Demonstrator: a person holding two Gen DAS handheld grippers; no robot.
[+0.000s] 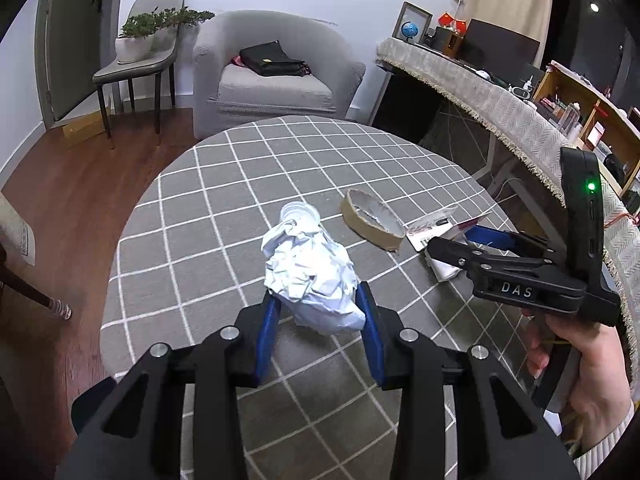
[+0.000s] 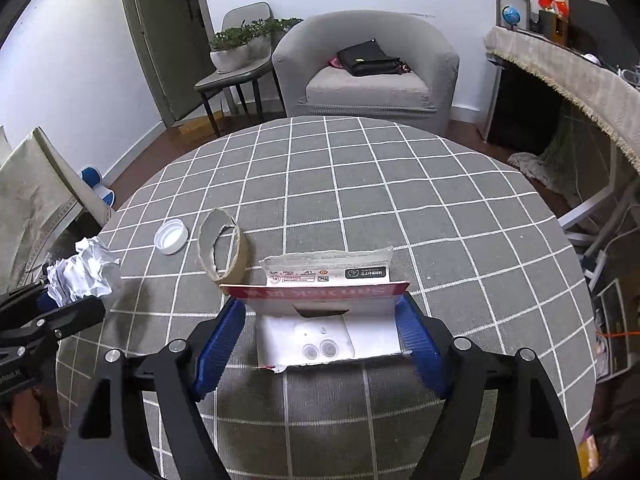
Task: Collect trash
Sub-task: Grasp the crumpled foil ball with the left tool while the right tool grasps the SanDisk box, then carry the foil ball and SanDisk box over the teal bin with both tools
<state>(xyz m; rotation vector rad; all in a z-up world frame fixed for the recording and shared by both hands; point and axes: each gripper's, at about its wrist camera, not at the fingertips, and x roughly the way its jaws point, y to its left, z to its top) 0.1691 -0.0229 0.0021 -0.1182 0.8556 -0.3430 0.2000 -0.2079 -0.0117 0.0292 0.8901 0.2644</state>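
My left gripper point(image 1: 318, 312) is shut on a crumpled white paper ball point(image 1: 312, 276), its blue pads pressing both sides, just above the grey checked table point(image 1: 240, 184). The ball also shows in the right wrist view point(image 2: 82, 272). My right gripper point(image 2: 322, 316) is shut on a torn red and white card package point(image 2: 324, 312), held by its two side edges; it also shows in the left wrist view point(image 1: 480, 240). A white bottle cap point(image 2: 171, 236) and an empty cardboard tape ring point(image 2: 222, 248) lie on the table between the two grippers.
A grey armchair point(image 2: 368, 76) with a black bag stands beyond the table. A chair with potted plants point(image 1: 140, 44) is at the far left. A cloth-covered desk point(image 1: 500, 92) with clutter runs along the right.
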